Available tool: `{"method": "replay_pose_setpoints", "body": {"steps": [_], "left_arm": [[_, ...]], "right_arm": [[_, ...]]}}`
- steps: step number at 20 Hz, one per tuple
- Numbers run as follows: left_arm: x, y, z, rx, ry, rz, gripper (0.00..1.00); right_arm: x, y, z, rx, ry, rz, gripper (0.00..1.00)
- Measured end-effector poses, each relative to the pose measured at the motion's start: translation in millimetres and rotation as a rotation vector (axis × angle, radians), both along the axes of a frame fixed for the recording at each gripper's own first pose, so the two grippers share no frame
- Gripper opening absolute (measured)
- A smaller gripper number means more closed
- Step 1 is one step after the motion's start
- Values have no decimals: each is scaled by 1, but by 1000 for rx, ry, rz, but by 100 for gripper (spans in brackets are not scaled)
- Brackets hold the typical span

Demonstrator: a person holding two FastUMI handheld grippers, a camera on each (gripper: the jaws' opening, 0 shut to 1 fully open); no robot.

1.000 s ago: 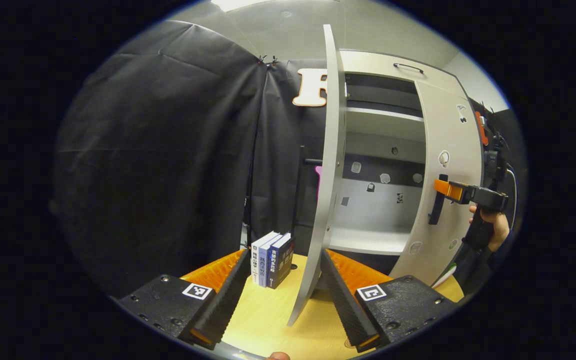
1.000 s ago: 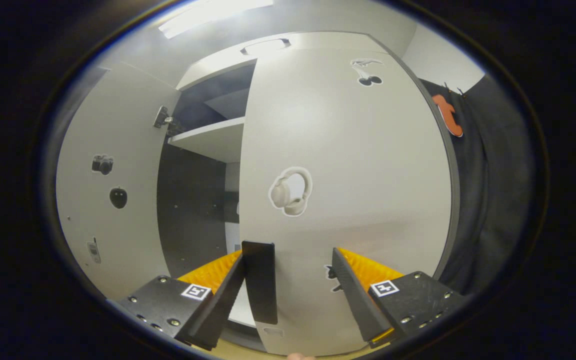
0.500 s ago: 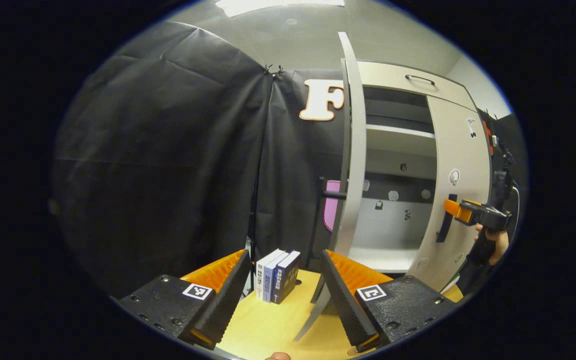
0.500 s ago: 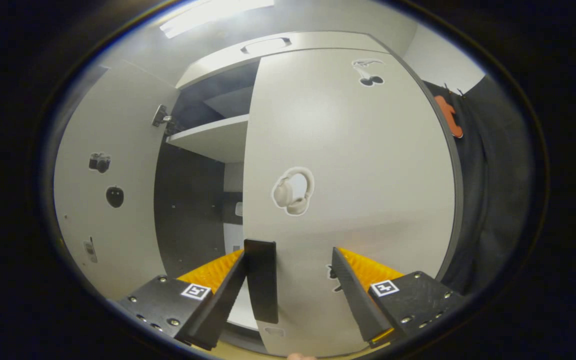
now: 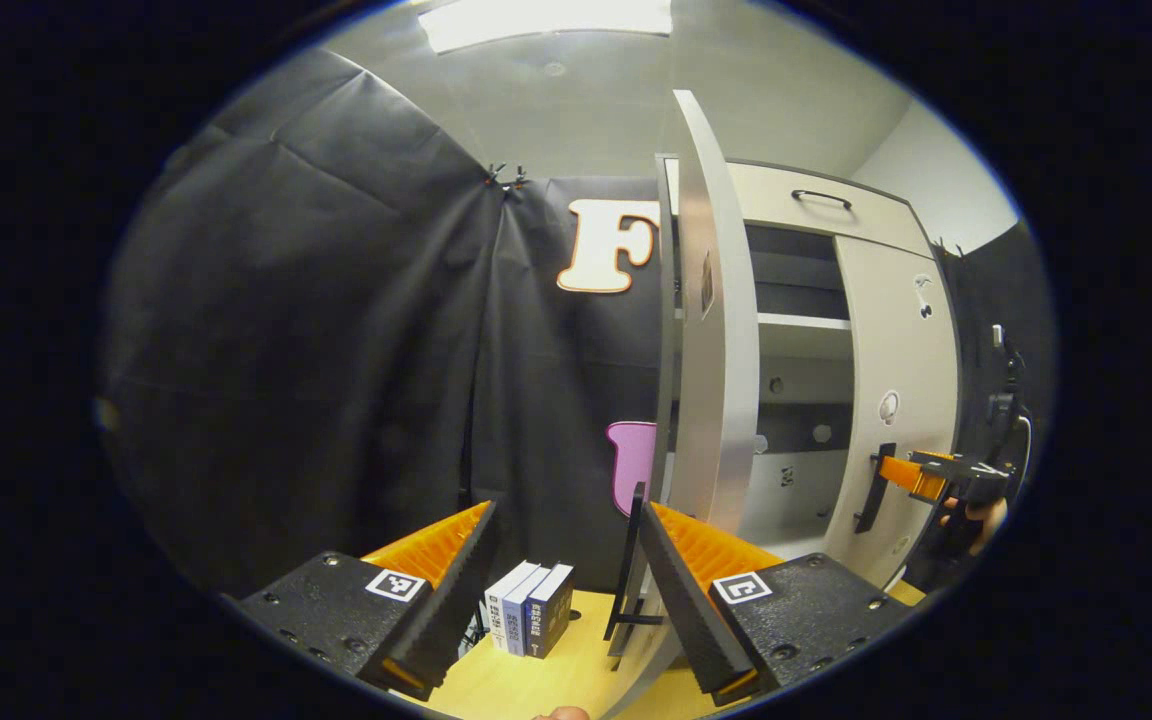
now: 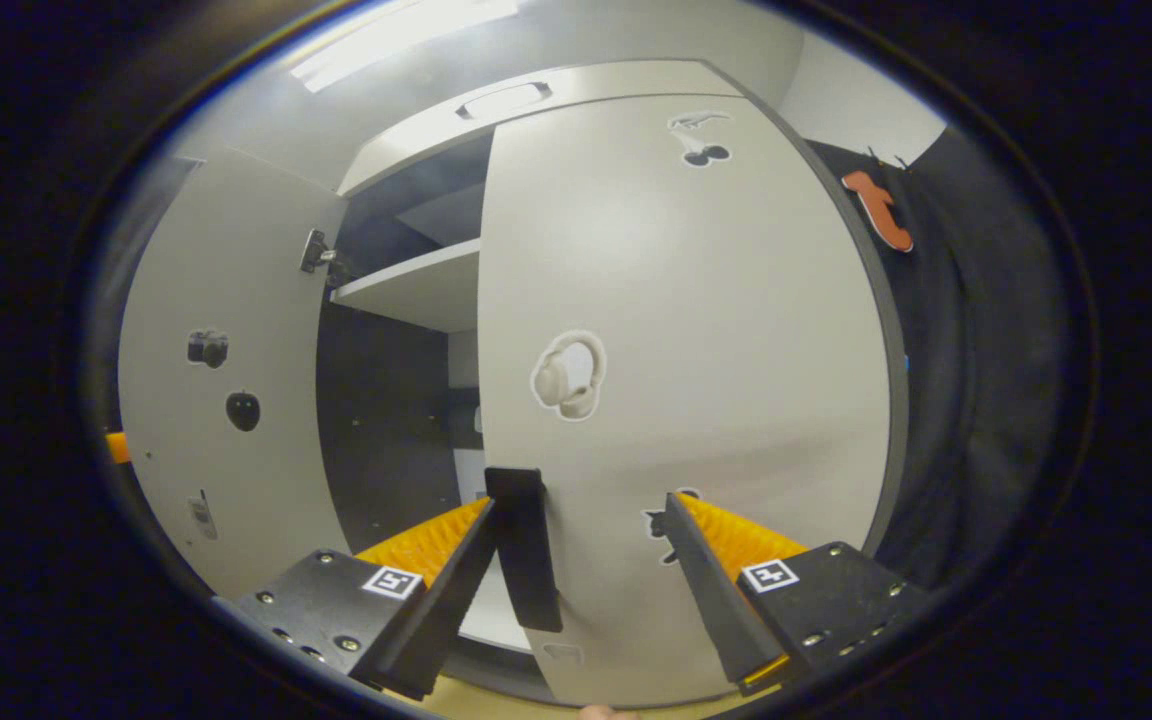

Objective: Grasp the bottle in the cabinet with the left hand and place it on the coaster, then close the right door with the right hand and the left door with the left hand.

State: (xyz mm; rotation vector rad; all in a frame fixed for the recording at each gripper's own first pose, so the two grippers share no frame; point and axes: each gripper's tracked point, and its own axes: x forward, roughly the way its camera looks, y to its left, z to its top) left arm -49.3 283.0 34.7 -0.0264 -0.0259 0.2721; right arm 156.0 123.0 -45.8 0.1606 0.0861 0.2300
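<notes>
In the left gripper view, the left hand-held gripper (image 5: 564,590) points forward at the lower centre, its 2 fingers spread apart and holding nothing. The left door (image 5: 716,330) stands edge-on just above its right finger (image 5: 681,590), with the door's black handle (image 5: 628,565) in the gap between the fingers. 3 books (image 5: 528,620) stand on the worktop (image 5: 576,655) below. At the right edge, a hand (image 5: 976,515) holds the right hand-held gripper (image 5: 901,472) level against the right door's handle (image 5: 872,488).

In the right gripper view, the right hand-held gripper (image 6: 576,570) has its fingers apart in front of the right door (image 6: 676,380), the black handle (image 6: 523,548) beside its left finger (image 6: 446,580). The cabinet (image 6: 416,290) shelf is visible in the gap between the doors; bottle and coaster cannot be made out.
</notes>
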Motion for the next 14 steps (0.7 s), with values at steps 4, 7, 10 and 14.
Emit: {"method": "replay_pose_setpoints", "body": {"steps": [4,7,10,14], "left_arm": [[9,-26,-2,-33,13,-102,89],[15,-44,-2,-25,6,-147,89],[20,-70,-4,-34,12,-203,89],[34,-100,-6,-36,8,-271,89]], "right_arm": [[-14,-22,1,-1,2,-32,100],[-27,-37,0,14,14,-57,100],[-40,-54,-5,8,28,-74,100],[-51,-79,-4,2,37,-107,100]]}}
